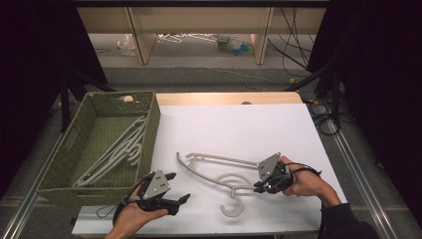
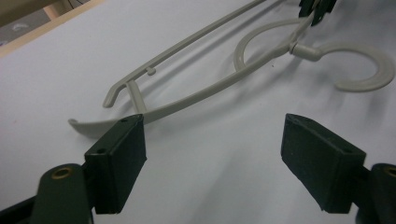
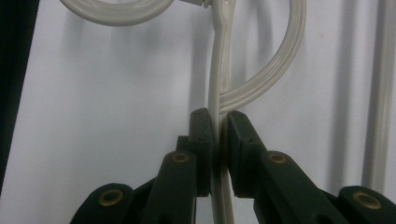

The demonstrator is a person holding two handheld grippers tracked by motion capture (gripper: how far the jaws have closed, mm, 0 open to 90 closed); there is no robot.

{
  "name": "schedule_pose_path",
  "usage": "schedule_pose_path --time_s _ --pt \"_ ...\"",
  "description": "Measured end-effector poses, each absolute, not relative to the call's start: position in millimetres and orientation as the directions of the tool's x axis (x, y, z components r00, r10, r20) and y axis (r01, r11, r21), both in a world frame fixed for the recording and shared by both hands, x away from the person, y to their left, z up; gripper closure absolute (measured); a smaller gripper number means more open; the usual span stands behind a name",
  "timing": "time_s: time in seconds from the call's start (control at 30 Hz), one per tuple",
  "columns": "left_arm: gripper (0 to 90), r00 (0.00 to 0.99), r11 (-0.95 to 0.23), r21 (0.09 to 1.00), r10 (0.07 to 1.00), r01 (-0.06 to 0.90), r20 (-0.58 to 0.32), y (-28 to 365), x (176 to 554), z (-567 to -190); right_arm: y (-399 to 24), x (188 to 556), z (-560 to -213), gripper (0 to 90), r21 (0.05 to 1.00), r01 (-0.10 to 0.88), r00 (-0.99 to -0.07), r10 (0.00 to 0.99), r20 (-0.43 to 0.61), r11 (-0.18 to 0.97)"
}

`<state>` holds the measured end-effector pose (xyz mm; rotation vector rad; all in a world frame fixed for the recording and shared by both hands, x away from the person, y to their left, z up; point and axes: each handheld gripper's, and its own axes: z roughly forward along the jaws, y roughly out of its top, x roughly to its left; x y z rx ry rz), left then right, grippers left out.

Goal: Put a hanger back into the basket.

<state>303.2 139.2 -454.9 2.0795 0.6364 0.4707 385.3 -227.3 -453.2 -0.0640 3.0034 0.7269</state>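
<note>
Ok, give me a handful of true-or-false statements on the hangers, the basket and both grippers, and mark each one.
1. The right gripper is shut on the hanger on the table. True.
2. The left gripper grips that hanger's far end. False: its jaws stand open, holding nothing.
3. The green basket holds no hangers. False: pale hangers lie inside.
4. The basket sits at the table's left side. True.
5. The gripped hanger is black. False: it is pale grey-white.
</note>
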Motion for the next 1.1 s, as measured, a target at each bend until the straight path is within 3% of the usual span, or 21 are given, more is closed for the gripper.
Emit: schedule_pose_path --time_s 0.1,0.5,0.73,0.93,1.0,1.1 --pt "25.8 0.823 -0.586 0.790 0.530 0.180 0.206 123.2 317.1 -452.4 -227.2 381.9 -446.1 82.1 0.473 -0.064 -0.997 -0.040 -0.061 0.879" --pt "31.6 0.888 -0.692 0.720 0.363 0.054 0.282 81.0 338.2 -460.7 -228.4 377.6 -436.4 82.3 0.514 -0.089 -0.996 -0.070 -0.056 0.853" --pt "41.7 0.901 -0.720 0.693 0.284 -0.025 0.328 61.4 342.6 -462.1 -228.1 376.4 -433.6 82.4 0.527 -0.099 -0.995 -0.068 -0.079 0.844" --pt "54.8 0.911 -0.742 0.665 0.211 -0.086 0.353 51.0 345.8 -460.7 -228.0 376.5 -433.3 82.4 0.535 -0.099 -0.995 -0.070 -0.075 0.839" --pt "68.2 0.916 -0.766 0.633 0.169 -0.109 0.363 48.3 346.8 -460.8 -228.3 376.8 -433.0 82.4 0.537 -0.096 -0.995 -0.063 -0.078 0.838" --pt "70.7 0.915 -0.775 0.620 0.154 -0.122 0.373 48.9 347.4 -458.4 -229.0 375.9 -432.1 82.4 0.538 -0.085 -0.996 -0.056 -0.070 0.839"
